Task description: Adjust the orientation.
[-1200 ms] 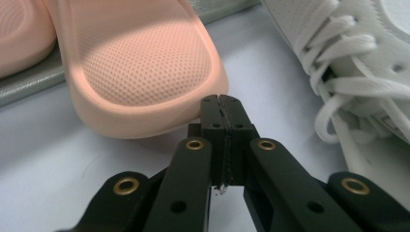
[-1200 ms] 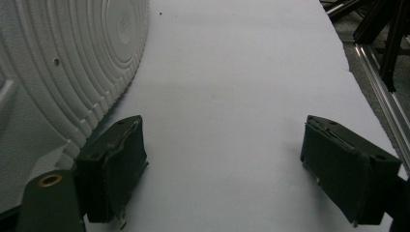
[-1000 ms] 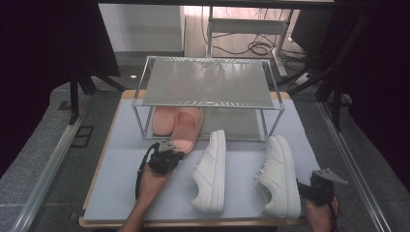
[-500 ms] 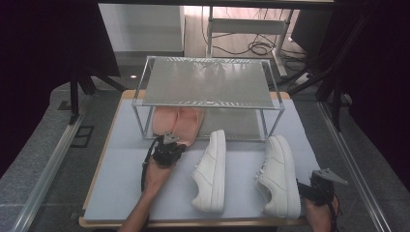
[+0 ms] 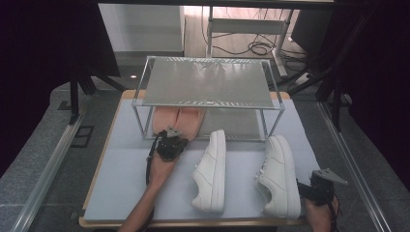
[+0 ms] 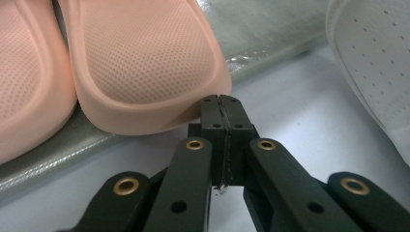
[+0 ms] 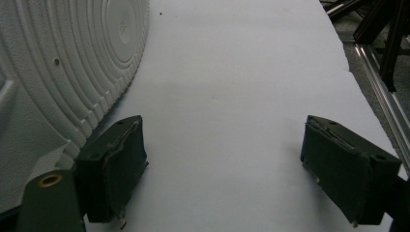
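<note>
A pair of pink shoes [image 5: 178,121] lies under the mesh shelf of a metal rack [image 5: 208,87], heels toward me. My left gripper [image 5: 173,138] is shut with nothing in it. In the left gripper view its tips [image 6: 222,104] rest against the heel of the right pink shoe [image 6: 145,67], with the other pink shoe [image 6: 24,87] beside it. A white sneaker [image 5: 211,171] stands upright on the mat. A second white sneaker [image 5: 280,176] lies on its side. My right gripper [image 5: 320,186] is open beside that sneaker's ribbed sole [image 7: 63,63], with only mat between its pads [image 7: 113,164].
The rack stands on a pale mat [image 5: 125,174] over a wooden board. Its silver lower tray [image 6: 270,34] holds the pink shoes. The upright sneaker's toe [image 6: 372,63] sits to the right of my left gripper. Metal rails [image 5: 53,159] run along both sides of the table.
My left gripper has moved away from me toward the rack, up to the pink shoe's heel; the pink shoes seem to sit slightly deeper under the shelf. The right gripper has stayed still.
</note>
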`<action>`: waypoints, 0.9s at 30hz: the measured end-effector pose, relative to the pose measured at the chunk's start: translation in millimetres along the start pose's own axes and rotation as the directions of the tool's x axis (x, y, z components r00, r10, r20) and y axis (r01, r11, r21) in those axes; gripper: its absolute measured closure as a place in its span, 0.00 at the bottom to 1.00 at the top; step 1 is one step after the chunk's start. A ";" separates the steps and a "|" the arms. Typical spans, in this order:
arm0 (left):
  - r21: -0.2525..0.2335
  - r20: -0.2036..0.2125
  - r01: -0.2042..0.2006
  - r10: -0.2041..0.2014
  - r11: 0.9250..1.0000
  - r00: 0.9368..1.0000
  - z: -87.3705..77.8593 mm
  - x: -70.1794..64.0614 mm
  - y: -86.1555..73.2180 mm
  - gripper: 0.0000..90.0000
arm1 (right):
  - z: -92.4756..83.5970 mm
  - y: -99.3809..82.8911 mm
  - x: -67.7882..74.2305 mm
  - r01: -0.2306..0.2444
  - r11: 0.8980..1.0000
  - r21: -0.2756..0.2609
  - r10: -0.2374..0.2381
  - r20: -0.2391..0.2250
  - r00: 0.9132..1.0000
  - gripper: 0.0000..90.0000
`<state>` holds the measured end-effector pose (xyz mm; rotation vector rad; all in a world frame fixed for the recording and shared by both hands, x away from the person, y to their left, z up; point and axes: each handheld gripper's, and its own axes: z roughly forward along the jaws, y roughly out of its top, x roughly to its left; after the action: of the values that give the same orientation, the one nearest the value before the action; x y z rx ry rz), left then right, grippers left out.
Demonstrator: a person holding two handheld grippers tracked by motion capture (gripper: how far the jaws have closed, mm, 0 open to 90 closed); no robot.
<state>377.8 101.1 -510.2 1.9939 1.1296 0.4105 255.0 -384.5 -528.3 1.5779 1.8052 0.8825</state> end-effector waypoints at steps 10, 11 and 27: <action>0.019 -0.011 0.018 -0.017 1.000 1.000 14.3 4.9 9.9 1.00 | 0.0 0.0 0.0 0.000 1.000 0.000 0.000 0.000 1.000 0.18; 0.020 -0.010 0.023 -0.023 1.000 1.000 15.9 5.0 10.4 1.00 | -0.1 0.0 -0.1 0.000 1.000 0.001 0.000 -0.002 1.000 0.18; 0.021 -0.025 0.041 -0.040 0.999 0.999 18.9 6.8 12.9 0.98 | -0.1 0.0 -0.1 0.000 1.000 0.000 0.000 -0.002 1.000 0.18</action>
<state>400.5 94.0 -513.0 1.9859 1.1923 0.4051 254.9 -384.7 -528.2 1.5774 1.8065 0.8840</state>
